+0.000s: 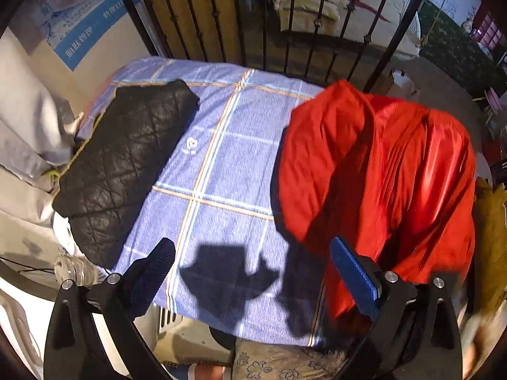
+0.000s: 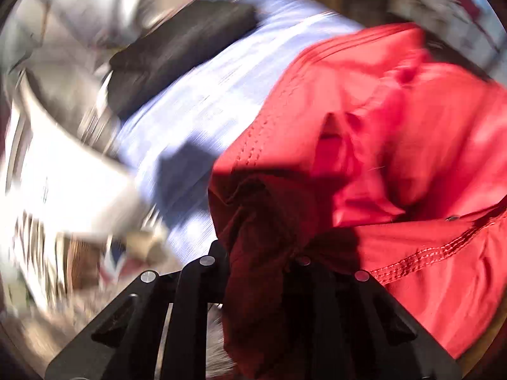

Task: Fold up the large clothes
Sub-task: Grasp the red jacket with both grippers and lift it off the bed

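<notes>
A large red jacket (image 1: 380,171) hangs bunched in the air over the right side of a blue checked sheet (image 1: 221,164). My left gripper (image 1: 253,272) is open and empty, above the sheet's near edge, with the jacket just beyond its right finger (image 1: 355,278). In the right wrist view, which is motion-blurred, the red jacket (image 2: 364,126) fills the right half. My right gripper (image 2: 263,247) is shut on a bunch of the jacket's red cloth, which hides its fingertips.
A folded black quilted jacket (image 1: 126,164) lies on the sheet's left side, also in the right wrist view (image 2: 177,53). Grey bedding (image 1: 28,133) is piled at left. A black metal railing (image 1: 285,31) stands behind. A plastic bottle (image 1: 76,269) lies at lower left.
</notes>
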`<state>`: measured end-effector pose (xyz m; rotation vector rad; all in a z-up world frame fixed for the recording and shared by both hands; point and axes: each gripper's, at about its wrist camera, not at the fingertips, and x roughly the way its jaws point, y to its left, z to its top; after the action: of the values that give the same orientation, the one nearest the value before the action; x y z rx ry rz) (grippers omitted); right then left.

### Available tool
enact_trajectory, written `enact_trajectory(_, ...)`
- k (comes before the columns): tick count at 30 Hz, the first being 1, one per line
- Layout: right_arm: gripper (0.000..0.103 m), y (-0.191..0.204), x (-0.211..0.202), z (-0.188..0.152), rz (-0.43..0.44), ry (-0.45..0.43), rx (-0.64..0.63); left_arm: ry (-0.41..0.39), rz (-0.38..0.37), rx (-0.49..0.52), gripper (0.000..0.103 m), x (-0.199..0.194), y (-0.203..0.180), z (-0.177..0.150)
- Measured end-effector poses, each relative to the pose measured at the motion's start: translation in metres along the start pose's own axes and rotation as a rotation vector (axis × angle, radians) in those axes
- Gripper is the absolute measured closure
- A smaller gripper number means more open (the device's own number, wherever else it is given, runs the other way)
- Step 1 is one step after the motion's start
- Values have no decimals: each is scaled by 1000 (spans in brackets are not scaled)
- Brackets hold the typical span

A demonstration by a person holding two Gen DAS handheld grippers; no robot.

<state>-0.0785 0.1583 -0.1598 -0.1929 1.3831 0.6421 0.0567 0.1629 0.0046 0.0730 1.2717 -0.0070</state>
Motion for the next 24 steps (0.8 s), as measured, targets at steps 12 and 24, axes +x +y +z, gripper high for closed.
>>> enact_trajectory(12,14,-80,-126,-10,55,-459,362,-42,-106,269,6,-1,-120,45)
enact_trajectory(24,10,-278,-126,-222,92,-565,1312,-63,-139,845,6,57,-333,105)
